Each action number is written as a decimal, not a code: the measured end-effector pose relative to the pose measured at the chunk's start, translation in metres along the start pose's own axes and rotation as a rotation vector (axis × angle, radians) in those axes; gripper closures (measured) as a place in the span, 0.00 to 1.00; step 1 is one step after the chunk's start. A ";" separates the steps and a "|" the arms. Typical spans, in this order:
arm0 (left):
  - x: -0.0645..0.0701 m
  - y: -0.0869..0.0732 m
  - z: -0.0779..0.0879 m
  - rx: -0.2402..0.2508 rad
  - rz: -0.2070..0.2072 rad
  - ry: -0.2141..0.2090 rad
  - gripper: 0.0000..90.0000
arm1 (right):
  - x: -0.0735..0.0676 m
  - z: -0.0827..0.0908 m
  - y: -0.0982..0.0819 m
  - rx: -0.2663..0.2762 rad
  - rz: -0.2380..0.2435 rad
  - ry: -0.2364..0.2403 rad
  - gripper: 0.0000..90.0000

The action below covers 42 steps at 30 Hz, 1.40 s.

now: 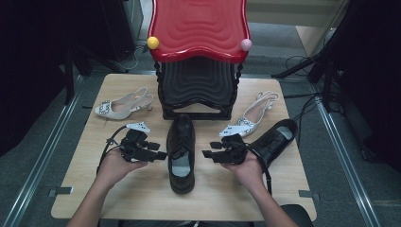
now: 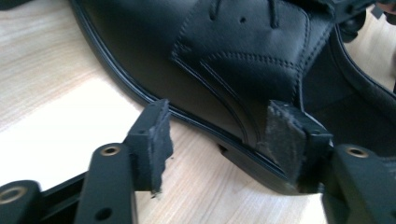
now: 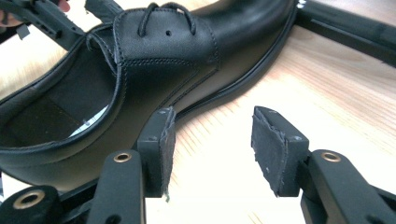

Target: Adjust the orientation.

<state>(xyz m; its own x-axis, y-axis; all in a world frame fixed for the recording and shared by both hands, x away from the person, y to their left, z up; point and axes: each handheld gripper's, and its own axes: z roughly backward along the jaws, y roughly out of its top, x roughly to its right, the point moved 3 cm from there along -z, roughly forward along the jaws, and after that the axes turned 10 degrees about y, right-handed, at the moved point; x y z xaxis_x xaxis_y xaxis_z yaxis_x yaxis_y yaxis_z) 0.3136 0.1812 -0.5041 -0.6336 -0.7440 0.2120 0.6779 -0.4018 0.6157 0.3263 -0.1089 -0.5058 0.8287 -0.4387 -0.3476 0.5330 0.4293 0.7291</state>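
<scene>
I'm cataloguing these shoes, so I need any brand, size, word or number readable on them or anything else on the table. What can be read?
No readable text in any view.
Black leather lace-up shoe between the grippers: a pale insole patch, too blurred to show any print.
Second black shoe: grey insole patch, no legible mark.
Two white slingback heels: nothing legible.
Red-topped stool: no lettering.
</scene>
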 end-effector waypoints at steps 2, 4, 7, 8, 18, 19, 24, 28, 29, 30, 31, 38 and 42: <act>-0.002 0.003 0.001 0.007 0.002 0.007 0.43 | 0.000 0.005 -0.003 0.029 0.008 0.001 0.55; -0.003 0.006 0.001 0.004 0.004 0.003 0.42 | 0.000 0.009 -0.005 0.039 0.011 -0.002 0.55; -0.004 0.009 0.000 0.000 0.002 0.001 0.41 | 0.000 0.014 -0.008 0.040 0.006 -0.004 0.55; -0.004 0.009 -0.001 -0.005 -0.001 0.006 0.41 | -0.001 0.016 -0.009 0.039 0.006 0.000 0.55; -0.007 0.019 -0.006 -0.005 0.004 0.007 0.41 | 0.000 0.041 -0.020 0.027 0.032 -0.033 0.58; -0.007 0.020 -0.007 -0.006 0.000 0.010 0.41 | 0.001 0.044 -0.022 0.030 0.031 -0.038 0.58; -0.012 0.023 -0.009 0.000 0.012 0.001 0.41 | 0.005 0.059 -0.031 0.035 -0.004 -0.070 0.61; -0.015 0.025 -0.011 0.004 0.018 0.001 0.41 | 0.007 0.070 -0.039 0.036 -0.035 -0.083 0.68; -0.015 0.026 -0.011 0.005 0.019 0.001 0.41 | 0.008 0.072 -0.042 0.038 -0.041 -0.084 0.69; -0.016 0.027 -0.012 0.007 0.016 0.001 0.41 | 0.010 0.074 -0.044 0.039 -0.047 -0.083 0.70; -0.015 0.028 -0.013 0.010 0.019 -0.003 0.41 | 0.011 0.075 -0.046 0.033 -0.047 -0.087 0.71; -0.015 0.032 -0.017 0.000 0.006 -0.007 0.41 | 0.015 0.087 -0.057 0.030 -0.067 -0.111 0.78; -0.016 0.034 -0.018 0.003 0.012 -0.009 0.41 | 0.017 0.095 -0.062 0.025 -0.077 -0.124 0.85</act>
<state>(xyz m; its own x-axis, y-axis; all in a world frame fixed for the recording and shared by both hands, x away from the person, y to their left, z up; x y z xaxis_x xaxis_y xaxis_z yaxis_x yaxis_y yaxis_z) 0.3538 0.1700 -0.5003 -0.6289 -0.7440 0.2259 0.6840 -0.3913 0.6157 0.2910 -0.2174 -0.5008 0.7570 -0.5648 -0.3286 0.5886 0.3710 0.7183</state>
